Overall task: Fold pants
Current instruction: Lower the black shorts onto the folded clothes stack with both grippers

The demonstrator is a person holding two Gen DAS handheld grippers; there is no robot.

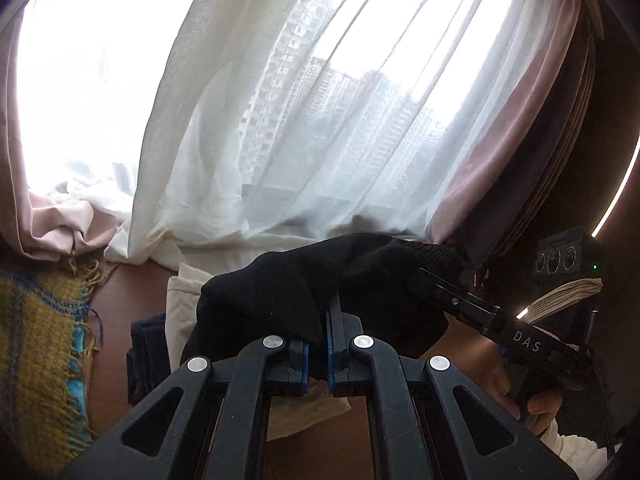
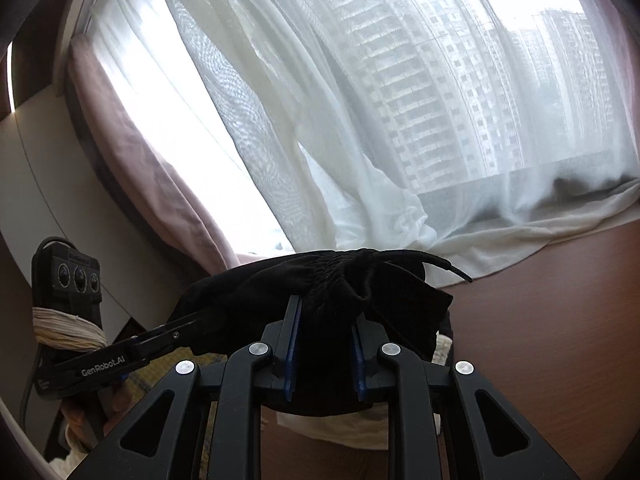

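The black pants [image 1: 280, 284] hang lifted above the brown table, stretched between both grippers. In the left wrist view my left gripper [image 1: 320, 332] is shut on a fold of the black cloth, which drapes over its blue pads. From the right, my right gripper [image 1: 430, 280] bites the same cloth. In the right wrist view my right gripper [image 2: 326, 320] is shut on the bunched elastic waistband of the pants [image 2: 248, 284], and a drawstring end [image 2: 452, 270] sticks out to the right. The left gripper [image 2: 188, 322] enters from the left and holds the pants' other end.
A cream garment [image 1: 188, 300] and a dark folded garment [image 1: 148, 352] lie on the table below. A yellow fringed scarf [image 1: 40, 360] lies at the left. White sheer curtains [image 1: 280, 140] and pink drapes [image 2: 152, 168] pool on the table's far edge [image 2: 540, 320].
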